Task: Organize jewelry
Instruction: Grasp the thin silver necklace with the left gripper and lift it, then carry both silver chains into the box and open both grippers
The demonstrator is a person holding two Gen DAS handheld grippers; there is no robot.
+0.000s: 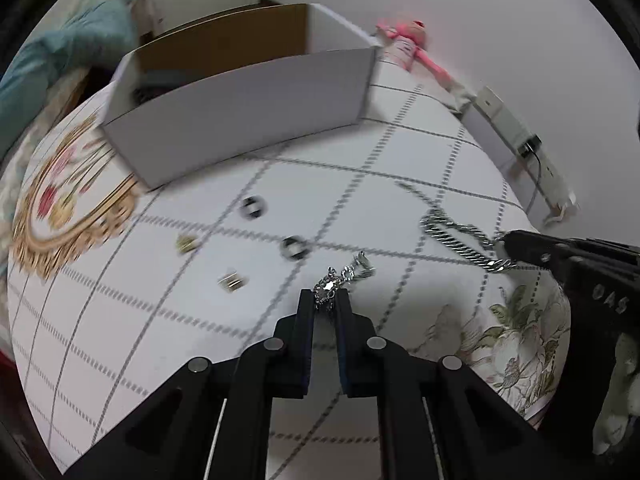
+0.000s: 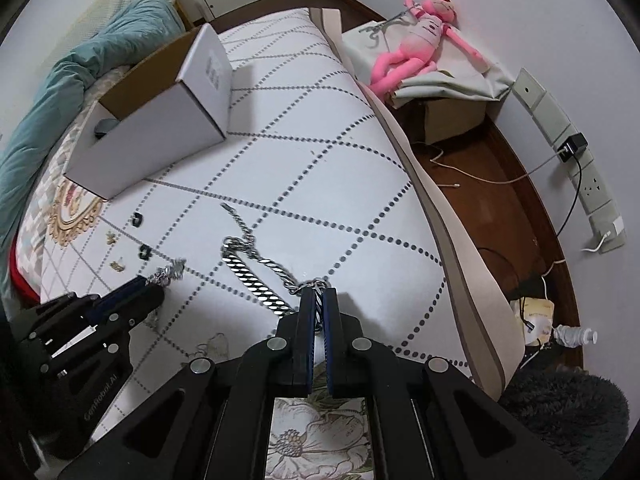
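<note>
My left gripper [image 1: 325, 296] is shut on a sparkly silver pendant piece [image 1: 344, 276], held just above the bed; it also shows in the right wrist view [image 2: 168, 274]. My right gripper [image 2: 319, 298] is shut on one end of a thick silver chain [image 2: 250, 274], whose other end trails on the bedspread; the chain shows in the left wrist view [image 1: 460, 240]. Two dark rings [image 1: 253, 207] [image 1: 294, 247] and two small gold earrings [image 1: 187, 243] [image 1: 231, 281] lie on the bed. An open white cardboard box [image 1: 240, 112] stands beyond them.
The bedspread [image 2: 320, 160] is white with dotted grid lines. A teal duvet [image 2: 60, 92] lies bunched at the left. A pink plush toy [image 2: 416, 40] sits on a box beyond the bed's right edge. A power strip [image 2: 580, 168] and cables hang on the wall.
</note>
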